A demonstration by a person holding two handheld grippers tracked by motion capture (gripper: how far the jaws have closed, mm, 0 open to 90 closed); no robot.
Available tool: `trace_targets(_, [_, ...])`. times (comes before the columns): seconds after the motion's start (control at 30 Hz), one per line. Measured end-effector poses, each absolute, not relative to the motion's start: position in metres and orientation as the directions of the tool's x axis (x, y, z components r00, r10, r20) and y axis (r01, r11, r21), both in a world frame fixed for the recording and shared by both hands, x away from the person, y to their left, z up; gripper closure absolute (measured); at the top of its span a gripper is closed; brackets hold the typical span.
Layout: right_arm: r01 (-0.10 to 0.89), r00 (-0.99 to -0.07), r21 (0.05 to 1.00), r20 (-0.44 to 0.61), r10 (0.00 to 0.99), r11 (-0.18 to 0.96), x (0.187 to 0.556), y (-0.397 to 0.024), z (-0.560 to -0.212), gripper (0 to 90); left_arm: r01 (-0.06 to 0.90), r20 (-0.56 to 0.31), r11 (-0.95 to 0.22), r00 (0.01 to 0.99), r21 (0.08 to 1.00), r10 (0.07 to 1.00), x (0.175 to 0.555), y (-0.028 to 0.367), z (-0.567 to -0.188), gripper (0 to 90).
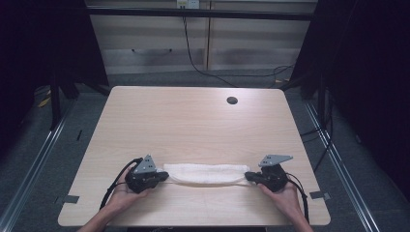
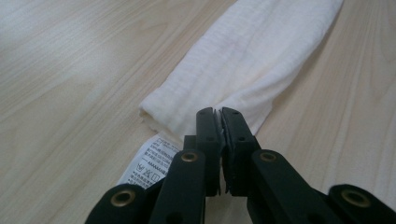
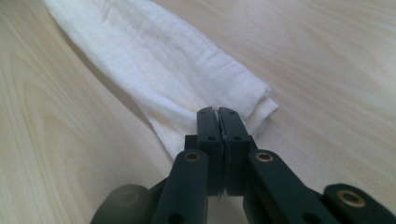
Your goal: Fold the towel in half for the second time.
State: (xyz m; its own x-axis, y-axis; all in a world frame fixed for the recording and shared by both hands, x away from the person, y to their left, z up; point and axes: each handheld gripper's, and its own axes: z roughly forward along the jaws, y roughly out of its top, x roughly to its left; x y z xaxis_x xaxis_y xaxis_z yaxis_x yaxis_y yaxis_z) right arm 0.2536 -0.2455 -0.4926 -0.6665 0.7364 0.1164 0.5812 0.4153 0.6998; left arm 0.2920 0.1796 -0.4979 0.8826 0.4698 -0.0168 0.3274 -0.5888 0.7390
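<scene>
A white cloth [image 1: 205, 173], folded into a long narrow band, lies across the near part of the wooden table [image 1: 193, 121]. My left gripper [image 1: 166, 177] is shut on the cloth's left end. In the left gripper view the cloth [image 2: 247, 60] runs away from the shut left gripper [image 2: 218, 113], and a white care label [image 2: 150, 164] sticks out beside the jaws. My right gripper [image 1: 248, 176] is shut on the cloth's right end. The right gripper view has the cloth [image 3: 159, 65] pinched at its near corner by the right gripper [image 3: 217, 112].
A round cable hole [image 1: 232, 100] sits in the table near its far right. Beyond the far edge stand pale cabinets [image 1: 203, 38] with a black cable [image 1: 193, 58] hanging down. Metal rails [image 1: 34, 164] run along the floor on both sides.
</scene>
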Motion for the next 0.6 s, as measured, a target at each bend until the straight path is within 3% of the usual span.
trace_targets(0.33, [0.589, -0.649, 0.709, 0.13, 0.749, 0.388, 0.263, -0.246, -0.499, 88.5, 0.349, 0.003, -0.567, 0.85, 0.746, 0.527, 0.308, 0.179, -0.5, 86.6])
trace_targets(0.6, [0.591, -0.632, 0.725, 0.144, 0.762, 0.353, 0.284, -0.241, -0.502, 88.2, 0.402, -0.066, -0.502, 0.826, 0.766, 0.56, 0.325, 0.184, -0.503, 85.5])
